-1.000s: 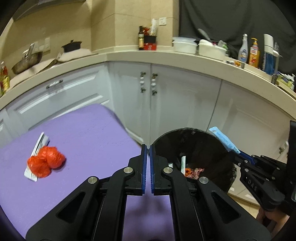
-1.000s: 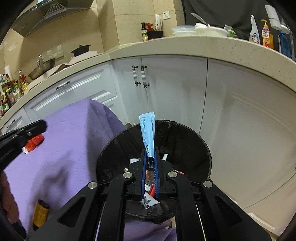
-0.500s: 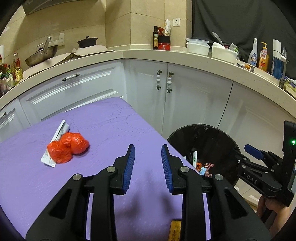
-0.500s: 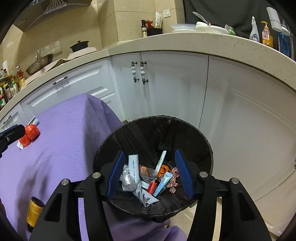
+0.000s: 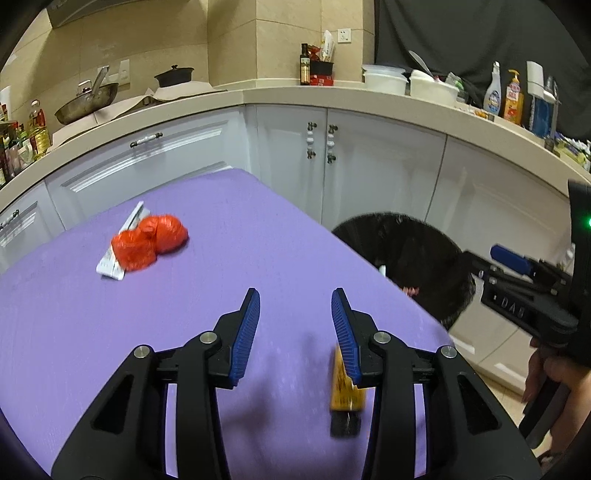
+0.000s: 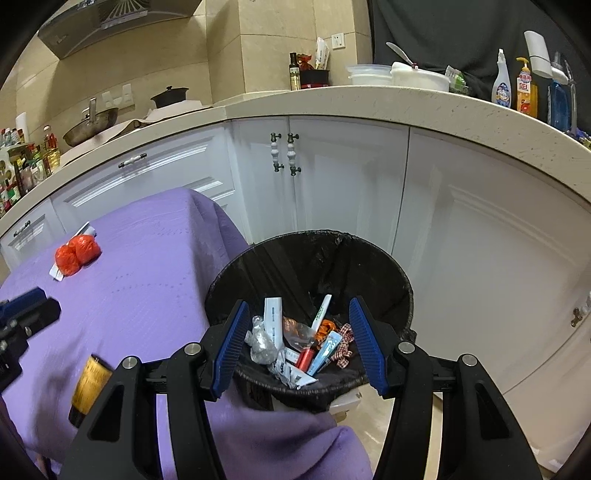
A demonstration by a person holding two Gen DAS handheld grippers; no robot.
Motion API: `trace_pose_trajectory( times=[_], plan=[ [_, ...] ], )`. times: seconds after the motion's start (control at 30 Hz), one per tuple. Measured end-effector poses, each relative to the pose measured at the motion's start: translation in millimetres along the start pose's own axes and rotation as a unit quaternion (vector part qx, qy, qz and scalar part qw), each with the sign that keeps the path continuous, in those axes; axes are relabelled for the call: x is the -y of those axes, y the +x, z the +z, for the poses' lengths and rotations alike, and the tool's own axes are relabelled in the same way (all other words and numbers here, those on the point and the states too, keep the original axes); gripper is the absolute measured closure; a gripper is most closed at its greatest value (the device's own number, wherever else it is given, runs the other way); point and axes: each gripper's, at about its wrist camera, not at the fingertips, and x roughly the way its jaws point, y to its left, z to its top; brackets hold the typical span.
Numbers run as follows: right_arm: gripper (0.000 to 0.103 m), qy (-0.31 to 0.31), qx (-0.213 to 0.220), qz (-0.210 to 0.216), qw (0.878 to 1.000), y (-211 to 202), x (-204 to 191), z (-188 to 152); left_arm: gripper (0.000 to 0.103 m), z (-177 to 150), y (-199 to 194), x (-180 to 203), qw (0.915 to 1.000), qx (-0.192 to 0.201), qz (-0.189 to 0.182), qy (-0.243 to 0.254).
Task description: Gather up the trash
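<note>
My left hand-held gripper [image 5: 295,314] points forward and downward — its jaws have just been opening, and nothing sits between the blue pads [image 5: 245,332]. My right hand-held gripper [image 6: 297,334] is angled down likewise, jaws apart and empty. A hand [image 5: 554,376] grips the right unit's handle — fingers wrapped around it.

Left gripper [image 5: 295,314] just opening, empty, above purple tablecloth [image 5: 74,332]

A home kitchen: white cabinets [image 6: 332,177], stone countertop [image 6: 369,99], wok [image 5: 86,103], range hood [image 6: 110,22].
</note>
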Motion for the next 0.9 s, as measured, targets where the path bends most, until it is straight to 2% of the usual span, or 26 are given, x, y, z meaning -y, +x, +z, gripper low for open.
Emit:
trace_pose_trajectory(
  times=[0.1, 0.17, 0.2, 0.4, 0.5, 0.57, 0.73, 0.9],
  plan=[
    [0.047, 0.0, 0.001, -0.003, 1.0, -8, 3, -6, 0.064, -12, -4, 5, 0.9999, -0.008, -0.006, 0.005],
    [0.047, 0.002, 0.001, -0.005, 1.0, -12, 5, -10, 0.055, -21, -6, 9, 0.9998, -0.01, -0.01, 0.011],
    [0.047, 0.004, 0.001, -0.005, 1.0, -13, 6, -12, 0.054, -24, -6, 11, 0.9998, -0.01, -0.011, 0.014],
    [0.047, 0.003, -0.004, 0.002, 1.0, -16, 3, -19, 0.054, -40, 5, 21, 0.9992, -0.023, -0.012, 0.032],
    [0.047, -0.001, -0.002, 0.006, 1.0, -16, -1, -19, 0.065, -45, 12, 22, 0.9989, -0.031, -0.017, 0.031],
    [0.047, -0.002, -0.003, 0.009, 1.0, -14, -3, -19, 0.079, -47, 17, 23, 0.9985, -0.038, -0.017, 0.035],
    [0.047, -0.005, -0.007, 0.013, 1.0, -9, -7, -20, 0.08, -45, 21, 24, 0.9986, -0.03, -0.017, 0.04],
    [0.047, 0.001, -0.004, 0.012, 1.0, -6, -3, -15, 0.08, -25, 25, 34, 0.9985, -0.014, -0.02, 0.05]
  ],
)
